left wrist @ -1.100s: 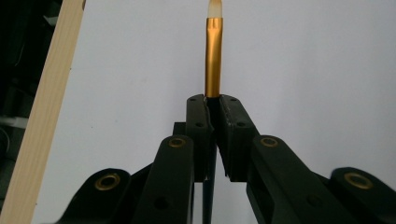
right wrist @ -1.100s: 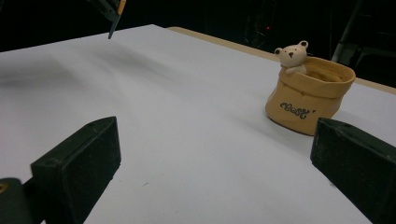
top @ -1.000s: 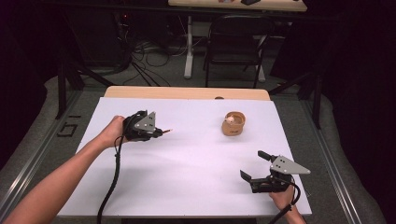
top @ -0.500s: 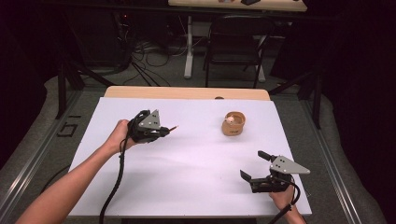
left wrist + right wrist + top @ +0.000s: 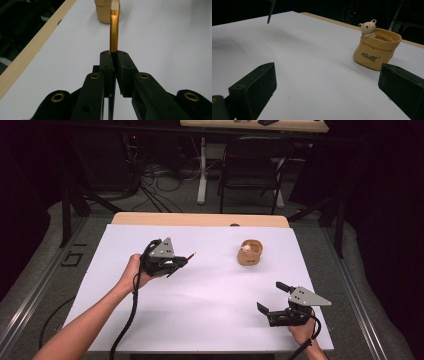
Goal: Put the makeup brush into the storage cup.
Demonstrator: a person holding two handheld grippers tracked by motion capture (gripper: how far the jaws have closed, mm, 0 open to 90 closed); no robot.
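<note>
A person's left hand [image 5: 131, 272] holds the left gripper [image 5: 176, 264] above the white-topped desk [image 5: 210, 320], toward its left edge and nearer the far side than the near one. Its jaws are clenched on a slender brush-like tool with a dark handle and a long golden-orange metal ferrule [image 5: 113, 32], which sticks out past the jaw tips and points toward the right edge; its very tip is too blurred in the left gripper view to tell apart. Ahead of that tip, well apart from it, a small tan ceramic pot shaped like a sack, with a white bear figure on its rim [image 5: 376, 47], stands upright toward the far right corner of the desk. Dark lettering runs across its front. The right gripper [image 5: 272, 310] sits low near the near right corner, in the person's right hand [image 5: 302, 332], its two black jaws released and spread wide, holding nothing.
</note>
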